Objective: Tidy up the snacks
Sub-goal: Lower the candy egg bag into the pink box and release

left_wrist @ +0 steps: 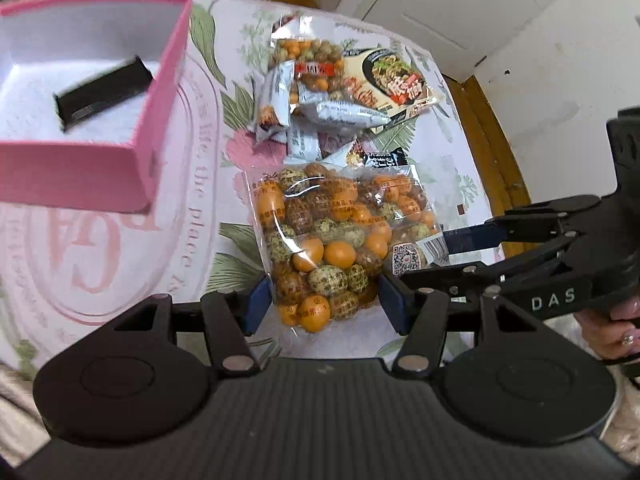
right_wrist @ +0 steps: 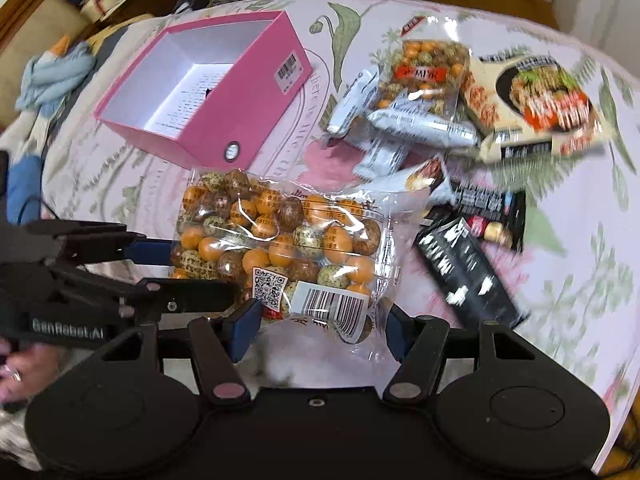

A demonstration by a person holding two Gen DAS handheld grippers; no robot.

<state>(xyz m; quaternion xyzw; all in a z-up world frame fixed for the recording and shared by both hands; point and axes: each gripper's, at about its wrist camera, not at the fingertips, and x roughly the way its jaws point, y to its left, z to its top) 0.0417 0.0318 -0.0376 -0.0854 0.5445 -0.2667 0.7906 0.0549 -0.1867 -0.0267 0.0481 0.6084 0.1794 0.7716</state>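
While both tongs grip the same clear bag of coated nuts (left_wrist: 332,240), you are carrying its load from two edges: your left tongs (left_wrist: 326,300) pinch one end of the bag between the blue pads, and your right tongs (right_wrist: 320,312) close on the side with the barcode label. Each pair stands at a middling width, filled by the bag. A floppy, heavy bag like this would likely sag and spill sideways from one grip, so the two-sided hold makes sense.

Just beyond the bag lies the heap of other snacks: a smaller nut bag (left_wrist: 316,64), white wrapped bars (right_wrist: 420,124) and a noodle packet (left_wrist: 396,80), all on the flowered desk (left_wrist: 200,184). The pink box (right_wrist: 224,80), open at the top, sits near the bag and looks like the place for it.

Your left view shows a dark flat object (left_wrist: 102,92) on the box floor; the right view barely shows it. Your right view alone shows the black packets (right_wrist: 468,264) beside the bag and the barcode sticker (right_wrist: 290,68) on the box wall.
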